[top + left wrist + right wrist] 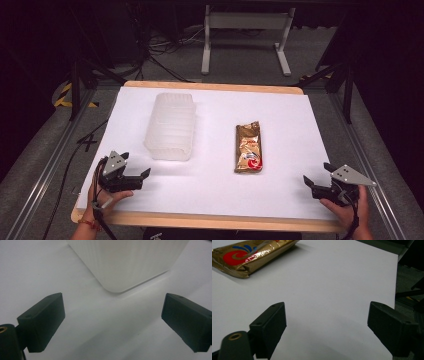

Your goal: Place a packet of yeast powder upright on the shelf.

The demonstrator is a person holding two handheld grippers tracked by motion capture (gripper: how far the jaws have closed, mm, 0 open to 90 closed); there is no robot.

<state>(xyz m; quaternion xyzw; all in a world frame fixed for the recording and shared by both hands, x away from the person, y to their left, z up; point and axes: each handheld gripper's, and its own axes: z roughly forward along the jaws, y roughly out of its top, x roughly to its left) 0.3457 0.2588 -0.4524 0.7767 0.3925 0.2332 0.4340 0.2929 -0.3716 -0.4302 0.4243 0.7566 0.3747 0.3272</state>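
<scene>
A gold foil packet (248, 147) with a red and blue logo lies flat at the middle right of the white table. A translucent white plastic tub (171, 125) stands at the middle left. My left gripper (135, 164) rests near the front left edge, open and empty, its jaws facing a corner of the tub (125, 262). Near the front right edge my right gripper (317, 173) is open and empty too. From the right gripper (327, 322), the packet (252, 255) lies ahead to the upper left, well apart from the jaws.
The white sheet (280, 110) covers a wooden table whose edge (210, 221) runs along the front. Beyond the table a grey desk frame (245, 35) and cables lie on the dark floor. Metal rails (45, 170) flank both sides.
</scene>
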